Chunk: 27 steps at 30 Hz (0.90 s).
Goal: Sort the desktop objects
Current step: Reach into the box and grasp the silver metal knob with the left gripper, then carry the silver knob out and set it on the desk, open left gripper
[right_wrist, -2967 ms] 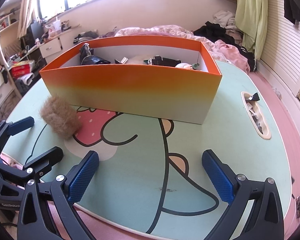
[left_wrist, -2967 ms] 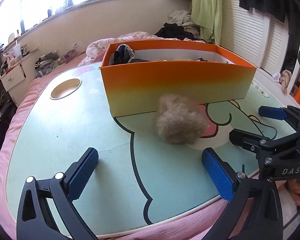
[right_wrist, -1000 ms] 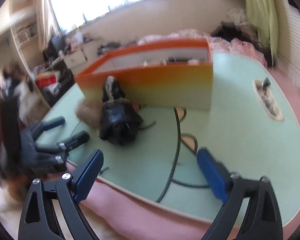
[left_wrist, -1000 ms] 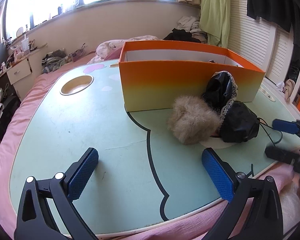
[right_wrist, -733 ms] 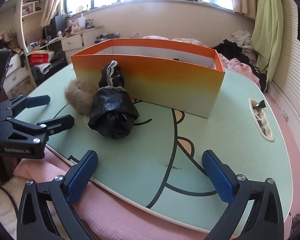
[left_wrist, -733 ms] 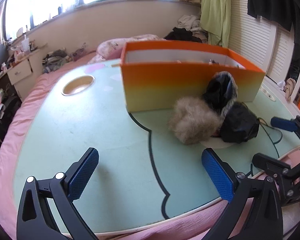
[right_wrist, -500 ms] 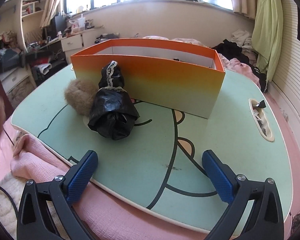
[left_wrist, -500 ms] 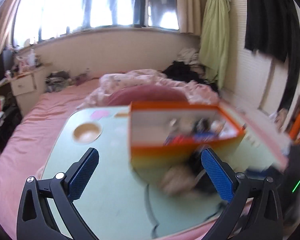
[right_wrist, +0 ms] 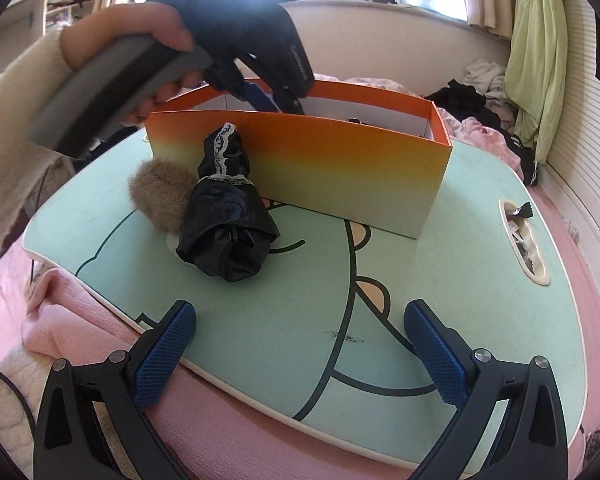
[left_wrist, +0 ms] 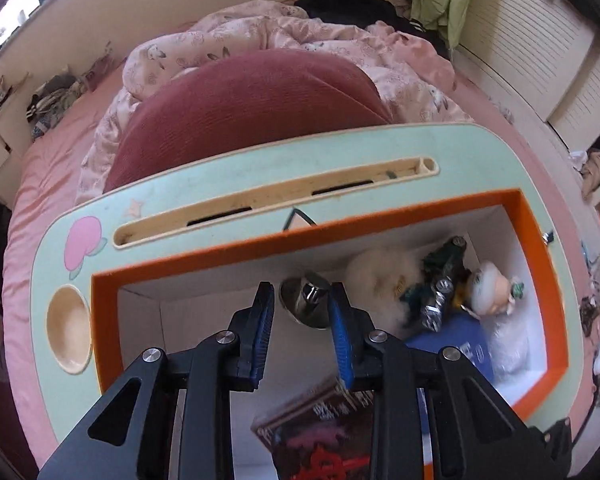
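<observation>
Reaching down into the orange cardboard box [left_wrist: 528, 240], the left tongs [left_wrist: 300, 312] have just been narrowing, empty, a shiny round metal object [left_wrist: 306, 304] just ahead between their tips. Right tongs [right_wrist: 300, 344] hang released, well short of the black lace-trimmed bundle [right_wrist: 226, 224] on the mint tabletop [right_wrist: 480, 280].

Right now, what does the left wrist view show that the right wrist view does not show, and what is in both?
Only the left wrist view shows the inside of the orange box: a silver metal piece, a white fluffy ball, a small white doll, a blue item and a dark red printed packet. Nothing is between the narrowed jaws of the left gripper.

Only the right wrist view shows the brown fur ball and the black lace-trimmed bundle on the table in front of the box, and the open right gripper.

Both show the box and the mint green table.
</observation>
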Available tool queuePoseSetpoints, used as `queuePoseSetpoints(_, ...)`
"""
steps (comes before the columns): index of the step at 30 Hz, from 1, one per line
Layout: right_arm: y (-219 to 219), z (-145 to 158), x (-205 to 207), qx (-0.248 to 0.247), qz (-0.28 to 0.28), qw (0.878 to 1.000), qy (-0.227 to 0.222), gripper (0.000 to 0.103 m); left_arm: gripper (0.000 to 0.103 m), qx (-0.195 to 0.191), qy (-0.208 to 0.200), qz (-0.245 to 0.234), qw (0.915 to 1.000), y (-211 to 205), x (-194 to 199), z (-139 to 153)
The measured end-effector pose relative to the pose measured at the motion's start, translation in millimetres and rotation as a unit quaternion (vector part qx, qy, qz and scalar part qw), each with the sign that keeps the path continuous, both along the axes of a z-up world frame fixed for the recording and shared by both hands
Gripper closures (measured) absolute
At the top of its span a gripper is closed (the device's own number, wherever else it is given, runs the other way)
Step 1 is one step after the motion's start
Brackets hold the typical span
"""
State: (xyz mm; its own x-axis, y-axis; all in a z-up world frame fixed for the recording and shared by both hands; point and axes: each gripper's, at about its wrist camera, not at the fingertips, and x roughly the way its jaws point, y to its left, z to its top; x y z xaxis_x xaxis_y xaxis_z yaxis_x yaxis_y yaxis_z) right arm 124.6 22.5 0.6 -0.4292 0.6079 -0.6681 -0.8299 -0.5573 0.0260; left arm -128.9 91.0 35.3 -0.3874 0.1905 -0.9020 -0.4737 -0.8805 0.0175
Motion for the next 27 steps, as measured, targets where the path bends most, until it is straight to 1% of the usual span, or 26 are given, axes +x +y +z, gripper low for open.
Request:
queuePoseSetpoints(1, 0, 1, -1, 0.0, 0.0, 1.0, 0.0, 0.0, 0.074, -0.003, -0.003, 0.007, 1.0, 0, -2, -2)
queuePoseSetpoints(2, 1, 1, -1, 0.0, -0.001, 1.0, -0.001, 0.0, 0.074, -0.008, -0.017, 0.012, 0.9998, 0, -5, -6)
queuePoseSetpoints(4, 0, 1, -2, 0.0, -0.002, 1.0, -0.001, 0.0, 0.074, -0.017, -0.037, 0.007, 0.9992, 5, -10, -11)
queuePoseSetpoints(7, 0, 0, -2, 0.0, -0.01, 1.0, -0.001, 0.0, 0.074, -0.036, -0.023, -0.015, 0.999, 11, -5, -10)
queuePoseSetpoints(8, 0, 0, -2, 0.0, -0.011, 1.0, -0.001, 0.0, 0.078, -0.038, -0.018, -0.022, 0.9989, 11, -5, -10)
queuePoseSetpoints(10, 0, 1, -2, 0.0, -0.012, 1.0, -0.001, 0.0, 0.078, -0.034, -0.014, -0.024, 0.999, 7, -5, -8)
queuePoseSetpoints(13, 0, 0, -2, 0.0, -0.015, 1.0, -0.001, 0.0, 0.078, 0.011, 0.004, -0.022, 0.9997, -4, -5, 6)
queuePoseSetpoints(15, 1, 1, -2, 0.0, -0.015, 1.0, -0.001, 0.0, 0.078, 0.057, 0.023, -0.021, 0.9979, -18, 2, 26)
queuePoseSetpoints(17, 1, 1, -2, 0.0, -0.016, 1.0, -0.001, 0.0, 0.078, 0.106, 0.047, -0.025, 0.9929, -40, 20, 52)
queuePoseSetpoints(20, 1, 1, -2, 0.0, -0.018, 1.0, -0.001, 0.0, 0.078, 0.158, 0.069, -0.047, 0.9839, -67, 58, 76)
queuePoseSetpoints(22, 1, 1, -1, 0.0, -0.019, 1.0, -0.001, 0.0, 0.078, 0.172, 0.069, -0.068, 0.9803, -76, 84, 78)
queuePoseSetpoints(24, 1, 1, -1, 0.0, -0.02, 1.0, -0.001, 0.0, 0.078, 0.18, 0.062, -0.089, 0.9776, -84, 107, 69)
queuePoseSetpoints(27, 1, 0, -1, 0.0, -0.022, 1.0, -0.001, 0.0, 0.078, 0.191, 0.04, -0.111, 0.9746, -86, 127, 47)
